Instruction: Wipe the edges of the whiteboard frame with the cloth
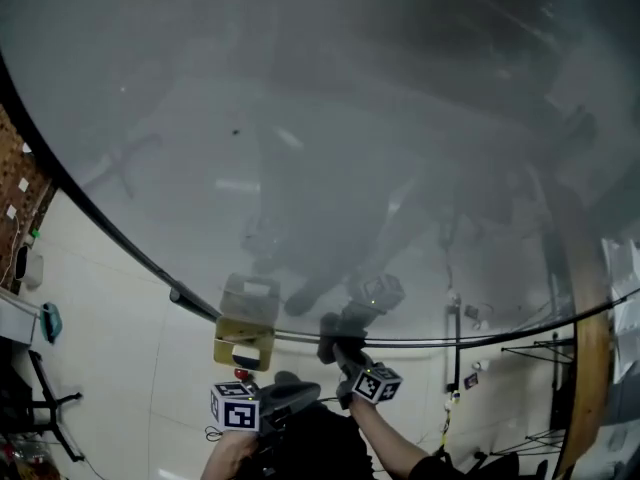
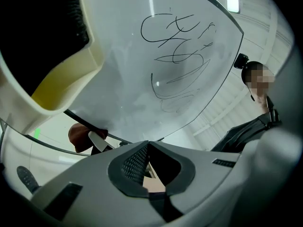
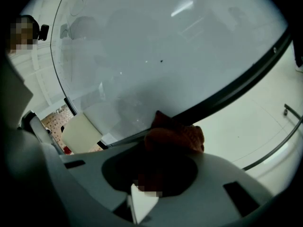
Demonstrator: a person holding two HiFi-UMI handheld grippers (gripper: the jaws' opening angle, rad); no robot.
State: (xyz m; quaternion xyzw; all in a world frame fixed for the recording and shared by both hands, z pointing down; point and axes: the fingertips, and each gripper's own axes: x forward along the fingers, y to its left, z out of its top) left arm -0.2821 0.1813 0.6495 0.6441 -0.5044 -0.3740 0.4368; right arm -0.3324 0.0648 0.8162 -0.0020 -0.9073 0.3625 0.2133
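The cloth (image 3: 175,136) is rust-brown, the whiteboard frame (image 3: 222,100) black, the scribbles (image 2: 177,46) black.

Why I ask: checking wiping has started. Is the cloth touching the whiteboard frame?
Touching. The right gripper view shows the cloth, held by the right gripper, pressed onto the dark whiteboard frame, no gap.

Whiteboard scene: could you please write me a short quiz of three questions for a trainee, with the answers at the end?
1. Which gripper is shut on the cloth? A left, B right, C neither.
2. True or false: the whiteboard bears no pen marks.
3. Fill in: the cloth rests against the board's dark ___.
Key: 1 B, the right gripper. 2 False, scribbles show in the left gripper view. 3 frame.
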